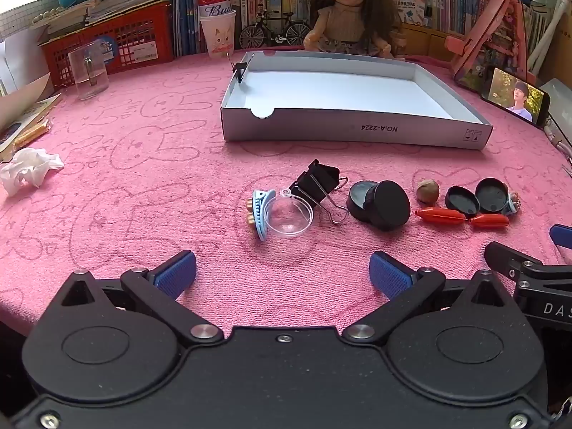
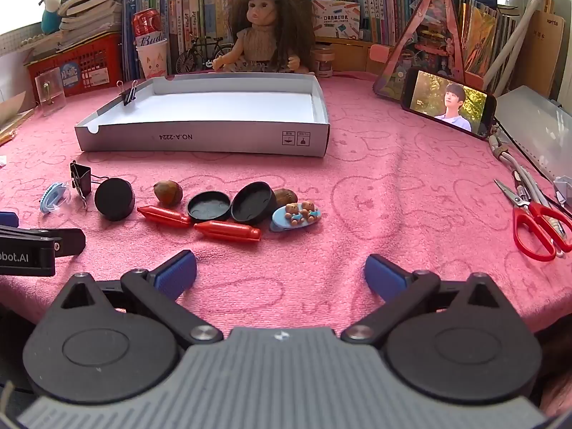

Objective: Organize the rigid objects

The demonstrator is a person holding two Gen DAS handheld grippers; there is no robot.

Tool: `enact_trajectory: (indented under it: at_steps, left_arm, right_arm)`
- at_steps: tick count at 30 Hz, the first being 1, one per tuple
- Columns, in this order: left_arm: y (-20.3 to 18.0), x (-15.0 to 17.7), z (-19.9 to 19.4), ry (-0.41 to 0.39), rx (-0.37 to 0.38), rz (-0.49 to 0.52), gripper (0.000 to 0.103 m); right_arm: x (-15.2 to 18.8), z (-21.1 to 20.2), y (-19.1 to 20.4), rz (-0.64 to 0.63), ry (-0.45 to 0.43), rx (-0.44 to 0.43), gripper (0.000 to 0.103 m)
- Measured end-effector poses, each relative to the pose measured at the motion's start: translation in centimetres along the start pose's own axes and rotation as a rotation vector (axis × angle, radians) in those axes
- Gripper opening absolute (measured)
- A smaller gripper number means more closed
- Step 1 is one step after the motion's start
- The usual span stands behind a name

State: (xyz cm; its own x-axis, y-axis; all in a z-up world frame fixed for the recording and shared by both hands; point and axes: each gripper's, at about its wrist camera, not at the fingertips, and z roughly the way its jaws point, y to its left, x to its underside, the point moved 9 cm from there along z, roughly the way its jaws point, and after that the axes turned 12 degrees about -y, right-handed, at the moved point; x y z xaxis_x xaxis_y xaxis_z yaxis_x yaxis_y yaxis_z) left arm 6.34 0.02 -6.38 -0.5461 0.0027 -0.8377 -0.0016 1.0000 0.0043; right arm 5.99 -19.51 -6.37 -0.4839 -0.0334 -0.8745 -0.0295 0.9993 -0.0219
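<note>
A row of small objects lies on the pink cloth: a blue hair clip (image 1: 260,214), a clear plastic dome (image 1: 289,216), a black binder clip (image 1: 316,183), black round lids (image 1: 380,204), a walnut (image 1: 428,191), two red plastic pieces (image 1: 461,217) and a blue bear clip (image 2: 295,216). Behind them stands an open white box (image 1: 357,132) with a small binder clip (image 1: 238,71) on its left wall. My left gripper (image 1: 282,273) is open and empty, just short of the dome. My right gripper (image 2: 280,273) is open and empty, short of the red pieces (image 2: 227,230).
A doll (image 1: 345,10), books, a red basket (image 1: 107,44) and a cup with a can (image 1: 217,32) line the back. A phone (image 2: 448,103) stands at right, red scissors (image 2: 536,221) near the right edge. Crumpled tissue (image 1: 30,169) and a glass (image 1: 87,73) lie at left.
</note>
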Motion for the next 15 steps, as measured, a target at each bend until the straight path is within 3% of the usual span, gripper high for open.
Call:
enact_trajectory:
  at_steps: [15]
  left_arm:
    - [-0.01, -0.05, 0.01, -0.001, 0.0, -0.001, 0.103]
  right_arm:
    - [-0.04, -0.04, 0.01, 0.0, -0.004, 0.001, 0.103]
